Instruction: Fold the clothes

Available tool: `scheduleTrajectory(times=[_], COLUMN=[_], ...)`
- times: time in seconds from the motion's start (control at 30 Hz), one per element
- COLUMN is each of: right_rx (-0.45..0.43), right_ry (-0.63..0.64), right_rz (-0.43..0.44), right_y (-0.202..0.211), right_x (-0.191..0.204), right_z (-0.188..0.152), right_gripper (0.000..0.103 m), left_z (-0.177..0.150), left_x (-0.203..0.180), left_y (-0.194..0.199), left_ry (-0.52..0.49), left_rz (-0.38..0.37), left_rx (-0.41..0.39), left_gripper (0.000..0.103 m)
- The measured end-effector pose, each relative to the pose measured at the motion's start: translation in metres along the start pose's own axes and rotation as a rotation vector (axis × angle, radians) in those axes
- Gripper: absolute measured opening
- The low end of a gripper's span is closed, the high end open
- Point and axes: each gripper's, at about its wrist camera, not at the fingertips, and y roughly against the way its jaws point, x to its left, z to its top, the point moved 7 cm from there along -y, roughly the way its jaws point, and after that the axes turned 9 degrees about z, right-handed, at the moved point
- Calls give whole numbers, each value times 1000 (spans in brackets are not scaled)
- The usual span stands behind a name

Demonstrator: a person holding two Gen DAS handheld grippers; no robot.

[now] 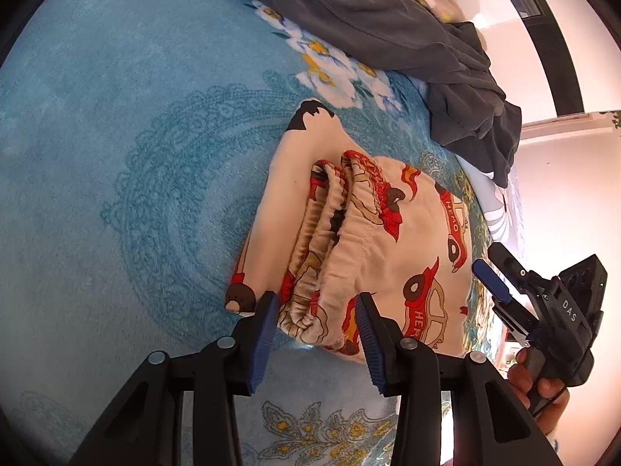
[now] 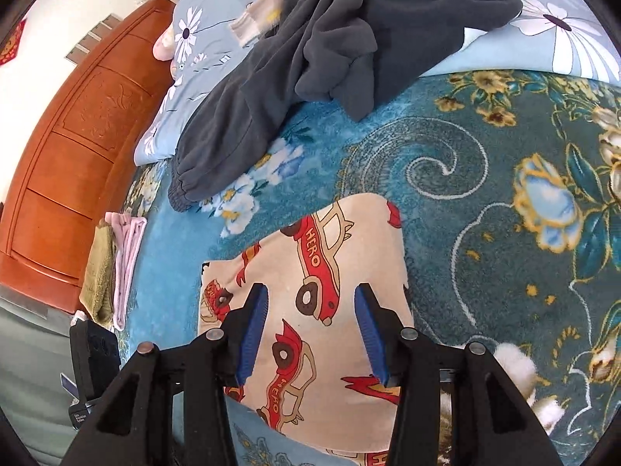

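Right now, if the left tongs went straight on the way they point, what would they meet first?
The left tongs, open, would likely meet the bunched waistband of the car-print shorts on the blue blanket. Its near end already lies between the fingers; depth is unclear.

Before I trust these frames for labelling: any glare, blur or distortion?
Left wrist view: blown-out window glare top right, fisheye bending the bed; the printed pants are sharp. Right wrist view: even light, the grey pants clear, edges curved.
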Motion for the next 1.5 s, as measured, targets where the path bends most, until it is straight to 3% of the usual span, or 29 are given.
scheduleTrajectory(times=[0.23, 0.27, 0.3, 0.43, 0.57, 0.93, 1.07, 1.2, 1.3, 1.5], right_rx=[8, 10, 9, 8, -1, 25, 103, 162, 153, 113], right_ry=[-17, -18, -20, -19, -14, -11, 32, 40, 20, 128], right_rz=[9, 11, 12, 23, 29, 31, -40, -126, -115, -29], right_y=[-2, -3, -3, -2, 0, -5, -21, -32, -26, 7], right_x=[-2, -1, 0, 4, 5, 3, -2, -22, -26, 9], right_z=[-7, -7, -7, -5, -2, -7, -17, -29, -29, -27], right_gripper=[48, 48, 48, 48, 48, 48, 48, 48, 48, 48], left_z=[-5, -5, -4, 3, 7, 19, 19, 22, 27, 21], left_x=[-2, -2, -2, -10, 4, 46, 43, 46, 46, 13], left_y=[-5, -4, -1, 18, 21, 28, 27, 40, 56, 39], left_ry=[-7, -10, -15, -49, 1, 151, 123, 151, 173, 25], left_rz=[-10, -10, -7, -27, -8, 45, 88, 70, 30, 47], left_rx=[36, 29, 12, -88, -107, -149, -147, -184, -236, -183], left_gripper=[42, 40, 28, 22, 20, 21, 24, 29, 30, 32])
